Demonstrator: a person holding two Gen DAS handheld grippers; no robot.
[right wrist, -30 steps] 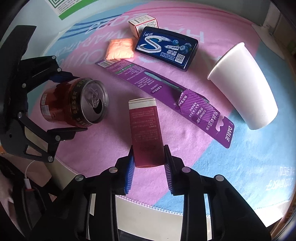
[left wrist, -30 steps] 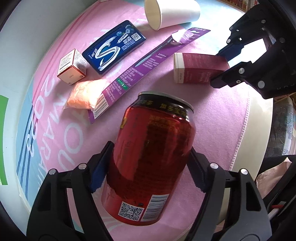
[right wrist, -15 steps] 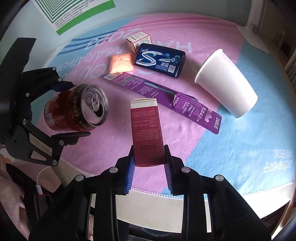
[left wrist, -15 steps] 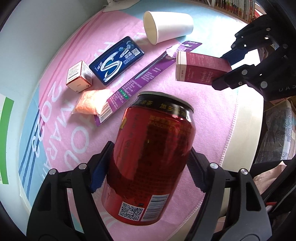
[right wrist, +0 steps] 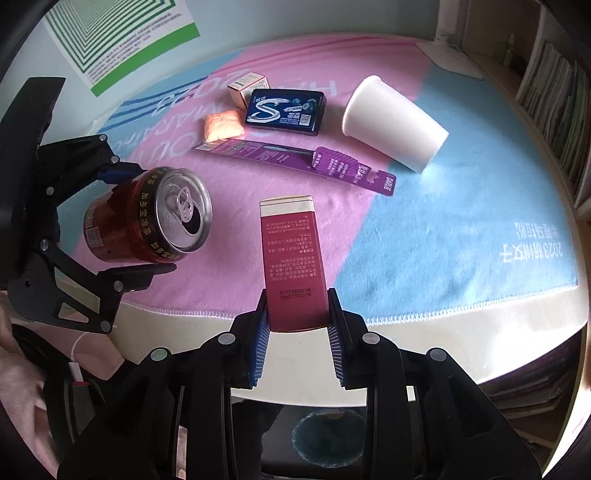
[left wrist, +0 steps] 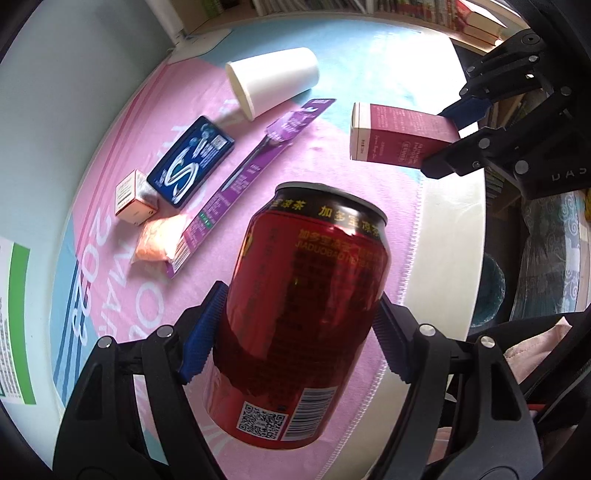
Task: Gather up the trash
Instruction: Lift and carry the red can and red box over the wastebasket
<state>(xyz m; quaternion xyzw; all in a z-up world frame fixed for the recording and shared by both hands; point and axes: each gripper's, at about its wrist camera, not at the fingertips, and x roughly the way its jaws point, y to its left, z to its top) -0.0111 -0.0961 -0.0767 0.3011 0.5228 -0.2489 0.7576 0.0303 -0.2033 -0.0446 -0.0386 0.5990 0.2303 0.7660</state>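
Note:
My left gripper is shut on a red drink can, held above the pink and blue cloth; the same can shows at the left of the right wrist view, its opened top facing the camera. My right gripper is shut on a maroon carton, lifted off the cloth; in the left wrist view the carton sticks out of that gripper at upper right. Left lying on the cloth are a white paper cup, a purple toothbrush card, a dark blue gum pack, an orange packet and a small white box.
The cloth covers a white table whose front edge runs below both grippers. A bin with a blue liner stands on the floor under the right gripper. Bookshelves line the right side. A green-striped sheet lies at the far left.
Both grippers have risen and drawn back toward the table's front edge, carrying the can and the carton. The items on the cloth look smaller and farther away.

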